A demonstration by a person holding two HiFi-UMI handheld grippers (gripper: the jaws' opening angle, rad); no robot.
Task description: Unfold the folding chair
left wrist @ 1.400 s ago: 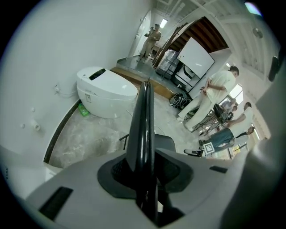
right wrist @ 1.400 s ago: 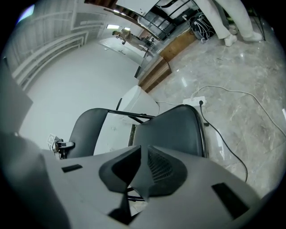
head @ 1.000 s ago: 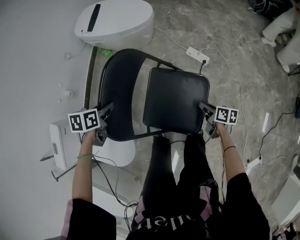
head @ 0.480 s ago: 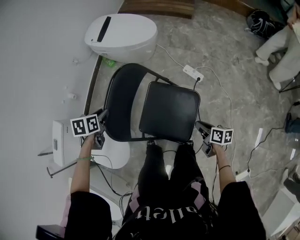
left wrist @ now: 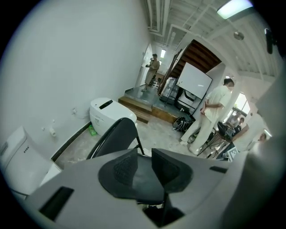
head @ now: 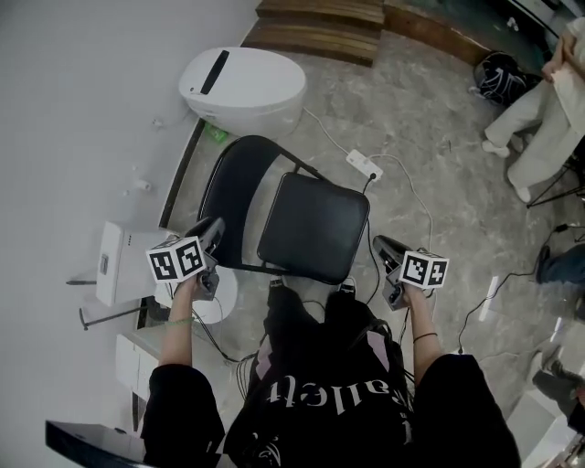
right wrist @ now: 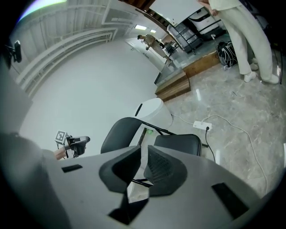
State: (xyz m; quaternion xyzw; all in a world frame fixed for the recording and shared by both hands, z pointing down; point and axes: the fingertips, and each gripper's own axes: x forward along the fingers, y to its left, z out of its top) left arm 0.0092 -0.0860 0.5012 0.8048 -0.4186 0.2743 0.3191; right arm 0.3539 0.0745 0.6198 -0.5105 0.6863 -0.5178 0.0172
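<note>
The black folding chair stands unfolded on the stone floor, its padded seat level and its backrest to the left. My left gripper hovers by the backrest's near edge without touching it. Its jaws have just been closing and stand apart with nothing between them. My right gripper hangs off the seat's right front corner, clear of it, with a narrow empty gap between its jaws. The right gripper view takes in the seat, the backrest and the left gripper.
A white oval appliance sits behind the chair by the wall. A power strip and cables lie to the right on the floor. A white box stands at the left. Wooden steps, a black bag and a person in white are farther off.
Both grippers have come off the chair's sides and risen. The chair now looks smaller and lower, standing free on the floor.
</note>
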